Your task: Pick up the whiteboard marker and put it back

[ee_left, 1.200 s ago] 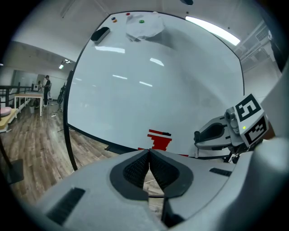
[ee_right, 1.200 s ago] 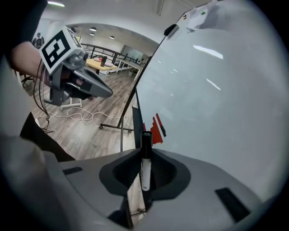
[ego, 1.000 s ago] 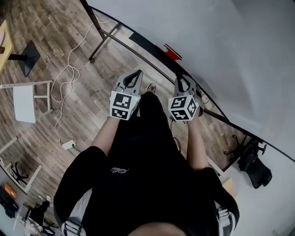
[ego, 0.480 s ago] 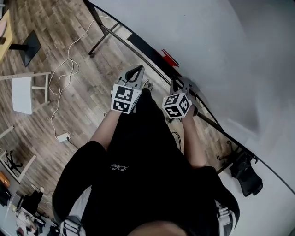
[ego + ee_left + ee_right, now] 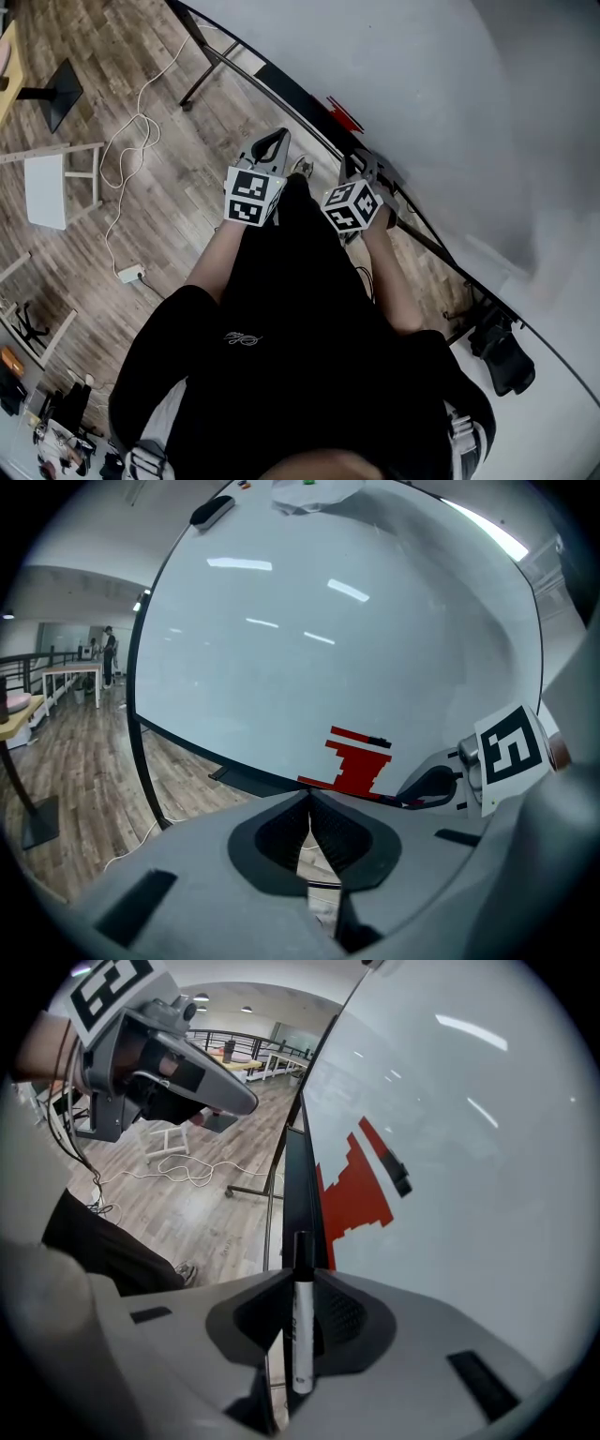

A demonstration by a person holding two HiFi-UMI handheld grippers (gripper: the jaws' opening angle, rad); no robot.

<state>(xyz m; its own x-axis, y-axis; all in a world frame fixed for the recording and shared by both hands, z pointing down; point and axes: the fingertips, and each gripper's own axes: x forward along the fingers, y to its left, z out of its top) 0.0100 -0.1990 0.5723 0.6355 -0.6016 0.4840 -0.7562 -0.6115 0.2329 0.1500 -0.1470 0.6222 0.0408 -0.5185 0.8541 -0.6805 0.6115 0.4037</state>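
A whiteboard marker (image 5: 301, 1321) with a white barrel and black cap stands between the jaws of my right gripper (image 5: 300, 1281), which is shut on it. The cap points at the black tray (image 5: 298, 1185) along the whiteboard's (image 5: 469, 1147) lower edge. In the head view my right gripper (image 5: 362, 165) hangs close above that tray (image 5: 309, 122), near a red stepped mark (image 5: 345, 114). My left gripper (image 5: 274, 142) is beside it to the left, over the floor. Its jaws (image 5: 309, 801) are shut with nothing between them.
Under the board a metal leg (image 5: 200, 82) meets the wood floor. A white cable (image 5: 131, 155) runs to a power strip (image 5: 131, 274). A white stool (image 5: 49, 187) and a black stand base (image 5: 58, 94) are at the left. A black caster foot (image 5: 506, 352) sits at lower right.
My right gripper has sunk and shifted left toward the tray, its marker cube rolling. The left gripper has dropped slightly. The marker stays gripped.
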